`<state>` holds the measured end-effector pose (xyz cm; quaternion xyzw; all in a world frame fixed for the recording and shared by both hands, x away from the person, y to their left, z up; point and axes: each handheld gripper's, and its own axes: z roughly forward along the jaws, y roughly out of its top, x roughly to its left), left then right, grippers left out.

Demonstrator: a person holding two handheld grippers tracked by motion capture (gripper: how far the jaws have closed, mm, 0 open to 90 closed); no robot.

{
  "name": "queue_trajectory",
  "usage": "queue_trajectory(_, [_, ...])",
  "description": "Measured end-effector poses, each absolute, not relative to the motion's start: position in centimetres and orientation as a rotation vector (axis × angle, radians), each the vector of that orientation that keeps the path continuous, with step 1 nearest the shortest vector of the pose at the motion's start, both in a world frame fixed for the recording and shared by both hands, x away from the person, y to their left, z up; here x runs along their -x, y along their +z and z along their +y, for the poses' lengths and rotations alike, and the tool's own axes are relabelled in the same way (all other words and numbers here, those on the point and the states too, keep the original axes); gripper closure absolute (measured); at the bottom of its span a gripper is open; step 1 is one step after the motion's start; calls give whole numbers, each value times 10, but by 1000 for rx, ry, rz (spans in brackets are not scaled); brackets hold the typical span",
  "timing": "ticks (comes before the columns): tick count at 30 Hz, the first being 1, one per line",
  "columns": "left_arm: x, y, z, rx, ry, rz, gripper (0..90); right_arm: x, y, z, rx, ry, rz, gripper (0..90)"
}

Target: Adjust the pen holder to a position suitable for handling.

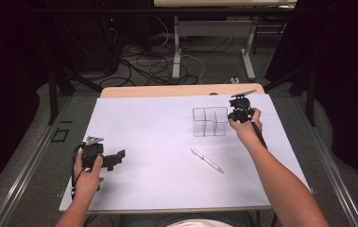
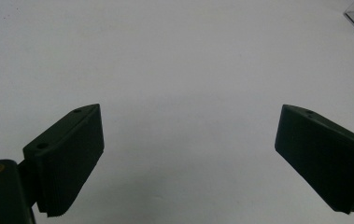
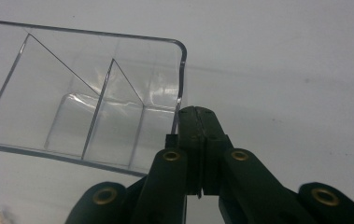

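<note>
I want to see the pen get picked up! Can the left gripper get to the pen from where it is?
Probably yes. The left gripper is open, and only bare white table lies between it and the pen. The clear box sits farther back, with the right gripper beside it, out of that path.

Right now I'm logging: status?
Left gripper open over bare table. Right gripper shut beside clear divided box. Pen lies apart, unobstructed.

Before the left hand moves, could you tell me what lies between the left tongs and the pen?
In the high view, only bare white table separates the left tongs from the pen.
</note>
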<state>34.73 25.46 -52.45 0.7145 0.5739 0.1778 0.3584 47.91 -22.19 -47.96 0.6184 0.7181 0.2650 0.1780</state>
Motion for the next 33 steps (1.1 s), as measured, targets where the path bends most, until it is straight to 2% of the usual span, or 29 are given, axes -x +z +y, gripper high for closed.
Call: queue_trajectory(33, [-348,-525,255,-1849,445,1477,81,-472,-483,-159,-1615,811,2131,900])
